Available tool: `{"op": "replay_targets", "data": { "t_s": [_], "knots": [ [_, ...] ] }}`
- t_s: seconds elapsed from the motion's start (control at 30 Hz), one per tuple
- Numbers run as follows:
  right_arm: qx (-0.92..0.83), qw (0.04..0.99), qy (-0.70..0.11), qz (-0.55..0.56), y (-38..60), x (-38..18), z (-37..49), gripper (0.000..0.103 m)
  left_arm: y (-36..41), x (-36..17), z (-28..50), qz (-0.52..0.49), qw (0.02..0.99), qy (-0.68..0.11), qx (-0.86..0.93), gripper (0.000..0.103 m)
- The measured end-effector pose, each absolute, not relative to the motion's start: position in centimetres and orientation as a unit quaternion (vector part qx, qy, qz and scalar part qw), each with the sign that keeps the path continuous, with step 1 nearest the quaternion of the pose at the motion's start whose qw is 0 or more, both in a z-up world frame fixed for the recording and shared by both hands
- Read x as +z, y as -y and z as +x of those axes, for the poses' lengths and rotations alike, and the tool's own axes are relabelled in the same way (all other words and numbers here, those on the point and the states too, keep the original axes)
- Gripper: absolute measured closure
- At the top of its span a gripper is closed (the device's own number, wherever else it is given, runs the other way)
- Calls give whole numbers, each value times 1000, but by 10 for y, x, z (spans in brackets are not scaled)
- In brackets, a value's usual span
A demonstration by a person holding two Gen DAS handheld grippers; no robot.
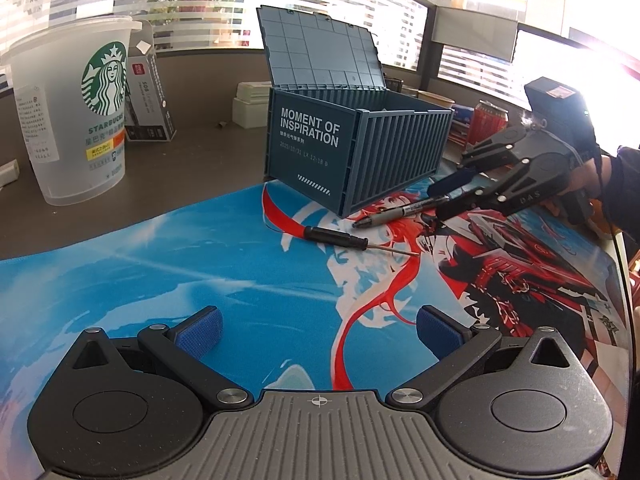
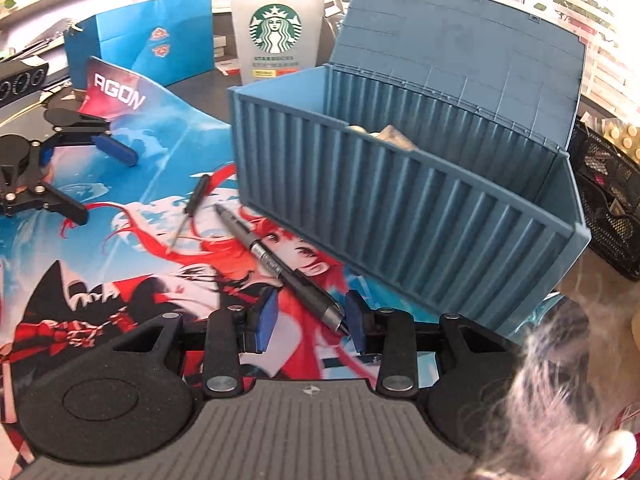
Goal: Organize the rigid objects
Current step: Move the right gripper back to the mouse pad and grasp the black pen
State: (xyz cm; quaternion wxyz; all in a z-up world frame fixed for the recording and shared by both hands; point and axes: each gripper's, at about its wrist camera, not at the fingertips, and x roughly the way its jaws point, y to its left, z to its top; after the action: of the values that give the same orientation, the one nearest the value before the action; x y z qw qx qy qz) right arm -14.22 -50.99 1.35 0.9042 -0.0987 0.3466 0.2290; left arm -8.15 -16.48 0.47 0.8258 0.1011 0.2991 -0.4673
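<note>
Pen (image 2: 280, 268) and screwdriver (image 1: 344, 239) are the loose pieces here, both lying on the printed desk mat (image 1: 168, 264) in front of the blue container box (image 1: 352, 152). Largest is the mat, which covers the near part of the table. The box stands at the mat's far edge with its lid raised; something pale shows inside, too hidden to tell what. A Starbucks cup (image 1: 76, 108) stands off the mat's far left corner on bare table.

Right gripper (image 2: 310, 318) is low over the mat with its jaws partly apart, and the pen's rear end lies between them, close against the right-hand pad; whether it touches I cannot tell. Nothing is gripped. The pen's tip points away toward the screwdriver, which lies just beside it, apart.

Left gripper (image 1: 318, 330) hovers over bare mat, jaws wide and holding nothing, well short of both tools.
</note>
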Motion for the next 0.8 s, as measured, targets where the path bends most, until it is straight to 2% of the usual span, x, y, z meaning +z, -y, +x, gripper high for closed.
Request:
{"op": "replay_targets", "data": {
  "t_s": [0.47, 0.6, 0.8],
  "knots": [
    [230, 916, -318, -87, 495, 6, -158, 68, 167, 5, -83, 108, 827, -298, -465, 0],
    [213, 924, -301, -100, 489, 4, -166, 84, 167, 5, -84, 108, 827, -298, -465, 0],
    [204, 926, -299, -111, 478, 4, -175, 86, 168, 5, -85, 114, 827, -297, -463, 0]
  ]
}}
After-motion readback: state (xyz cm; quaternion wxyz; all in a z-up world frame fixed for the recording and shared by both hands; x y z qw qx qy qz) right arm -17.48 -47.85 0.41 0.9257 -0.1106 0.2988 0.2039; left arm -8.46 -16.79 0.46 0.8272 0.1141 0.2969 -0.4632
